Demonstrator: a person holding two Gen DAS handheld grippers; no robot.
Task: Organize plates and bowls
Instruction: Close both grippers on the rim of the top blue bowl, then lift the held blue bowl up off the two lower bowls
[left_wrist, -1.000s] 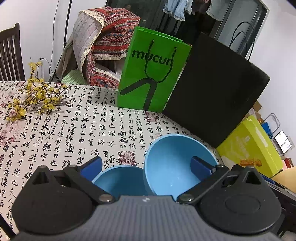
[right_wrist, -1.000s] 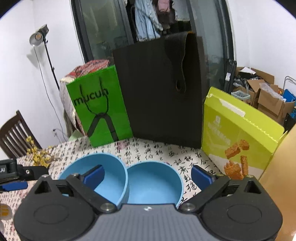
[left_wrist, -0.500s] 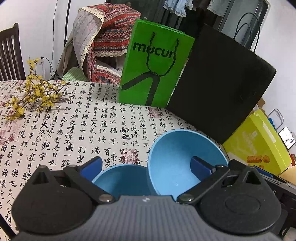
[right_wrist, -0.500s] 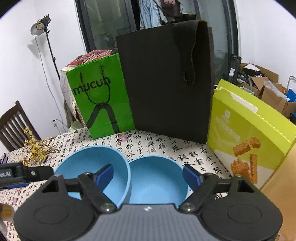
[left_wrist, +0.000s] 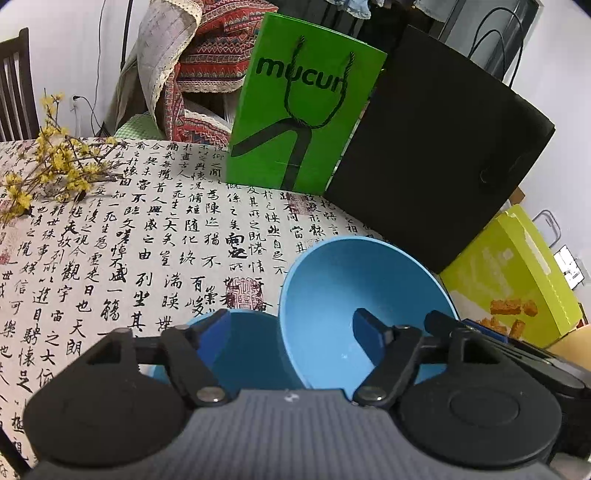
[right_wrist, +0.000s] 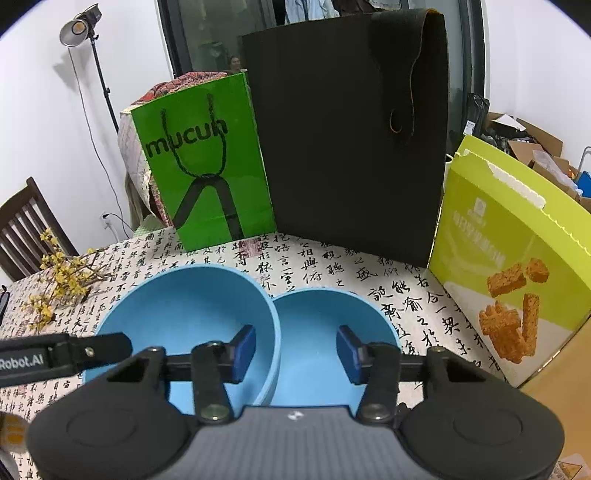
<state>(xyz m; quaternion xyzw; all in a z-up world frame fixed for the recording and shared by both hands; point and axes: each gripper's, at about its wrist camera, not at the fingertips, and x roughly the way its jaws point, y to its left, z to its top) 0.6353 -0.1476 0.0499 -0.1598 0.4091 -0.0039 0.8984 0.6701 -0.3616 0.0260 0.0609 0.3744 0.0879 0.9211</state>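
Observation:
Two blue bowls sit side by side on the calligraphy tablecloth (left_wrist: 110, 258). In the left wrist view a near bowl (left_wrist: 251, 354) lies low and a bigger bowl (left_wrist: 351, 288) tilts beside it. My left gripper (left_wrist: 291, 336) straddles their meeting rims, jaws closing, pads clear of the walls. In the right wrist view the left bowl (right_wrist: 177, 310) touches the right bowl (right_wrist: 317, 321). My right gripper (right_wrist: 295, 354) has one pad inside each, jaws closing, with the touching walls between them and a gap at each pad. A finger of the left gripper (right_wrist: 74, 350) reaches the left bowl's left rim.
A green paper bag (right_wrist: 207, 166) and a black bag (right_wrist: 351, 129) stand behind the bowls. A yellow-green snack box (right_wrist: 509, 266) stands at the right. Yellow flower twigs (left_wrist: 48, 166) lie at the left, and a dark wooden chair (right_wrist: 26, 229) stands beyond the table.
Both grippers' jaws have narrowed, the right much more than the left. Both cameras have sunk slightly toward the bowls, which now look bigger.

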